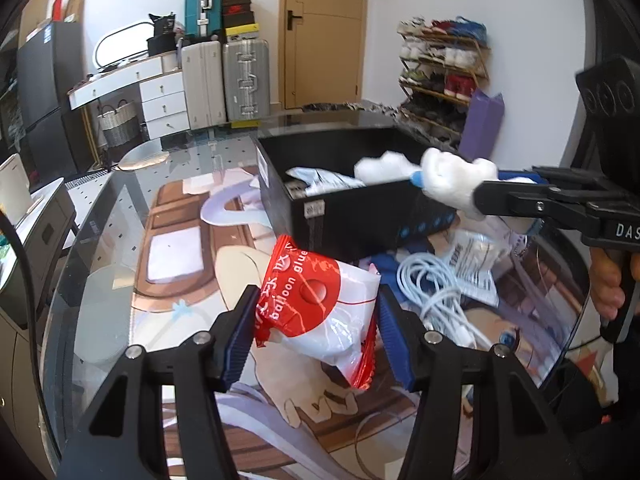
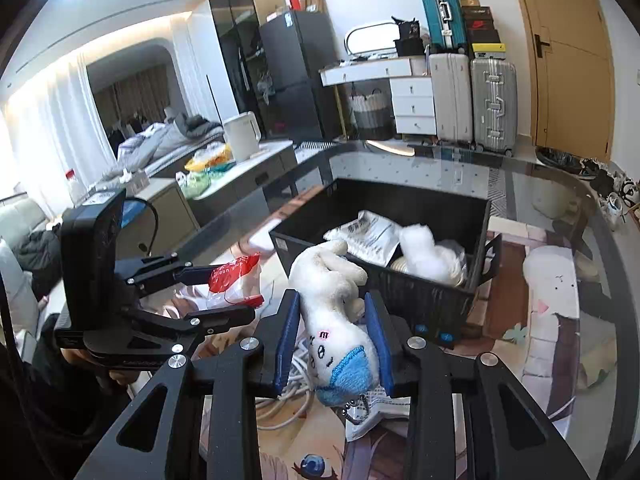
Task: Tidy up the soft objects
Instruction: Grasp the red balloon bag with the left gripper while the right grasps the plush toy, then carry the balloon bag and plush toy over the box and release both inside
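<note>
Left tongs (image 1: 318, 328) clamped on a red-and-white plastic packet (image 1: 320, 312) printed "balloon glue", blue pads pressing both its sides; packet held off the glass-topped bench (image 1: 100, 240), just at the near corner of the black bin (image 1: 360, 216). Right tongs (image 2: 332, 344) clamped on a white plush toy (image 2: 332, 304) with a blue muzzle and small stitched marks on its flank; a bead chain hangs from the blue end. In the right wrist view the plush points toward 12 o'clock, its head over the bin's near rim. In the left wrist view the same plush (image 1: 452, 180) shows at 2 o'clock, gripped by the right tongs (image 1: 480, 196), reaching over the bin's right-hand wall. Inside the bin: a white printed mailer bag (image 2: 368, 240) at its left, a fluffy white soft item (image 2: 424, 256) at its right, touching each other. On the bench below the bin, at 4 o'clock in the left wrist view, a coil of white cable (image 1: 436, 292) lies beside a clear printed packet (image 1: 476, 256). Bench surface shows a cartoon print under glass. Backdrop at 12 o'clock: suitcases (image 1: 224, 80) stacked against the wall, a wooden door (image 1: 324, 32), a shoe rack (image 1: 444, 76) toward 1 o'clock.
</note>
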{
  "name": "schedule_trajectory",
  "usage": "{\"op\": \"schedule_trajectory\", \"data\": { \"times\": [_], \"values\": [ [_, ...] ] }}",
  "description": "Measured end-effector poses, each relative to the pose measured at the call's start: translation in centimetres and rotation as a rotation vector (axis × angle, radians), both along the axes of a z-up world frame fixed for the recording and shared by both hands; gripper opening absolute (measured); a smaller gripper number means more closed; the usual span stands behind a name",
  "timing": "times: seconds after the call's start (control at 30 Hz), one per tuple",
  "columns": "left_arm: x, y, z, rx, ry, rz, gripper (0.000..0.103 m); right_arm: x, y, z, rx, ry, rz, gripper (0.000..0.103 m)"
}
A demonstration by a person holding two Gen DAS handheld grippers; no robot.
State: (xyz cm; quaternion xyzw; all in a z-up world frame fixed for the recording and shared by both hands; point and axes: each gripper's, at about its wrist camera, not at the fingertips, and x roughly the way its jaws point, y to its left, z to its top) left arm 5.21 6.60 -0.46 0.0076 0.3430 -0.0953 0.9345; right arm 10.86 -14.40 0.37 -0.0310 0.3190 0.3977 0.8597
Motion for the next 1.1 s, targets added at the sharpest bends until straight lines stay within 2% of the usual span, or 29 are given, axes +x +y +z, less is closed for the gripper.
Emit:
{"op": "schedule_trajectory", "data": {
  "times": [0.27, 0.63, 1.1],
  "values": [
    [0.5, 0.2, 1.5, -0.02, -0.031, 0.029, 0.057, -0.3, -1.3, 1.8, 0.055, -0.032, -0.023, 0.034],
    [2.6, -1.2, 3.9, -0.03, -0.084, 0.01, 0.057, 0.8, -1.6, 3.5, 0.073, -0.06, -0.068, 0.034],
    [6.2, -2.4, 4.9, -0.051, -0.099, 0.021, 0.057, 3.1, -0.6, 3.9, 0.036, -0.071, -0.127, 0.034]
  ]
}}
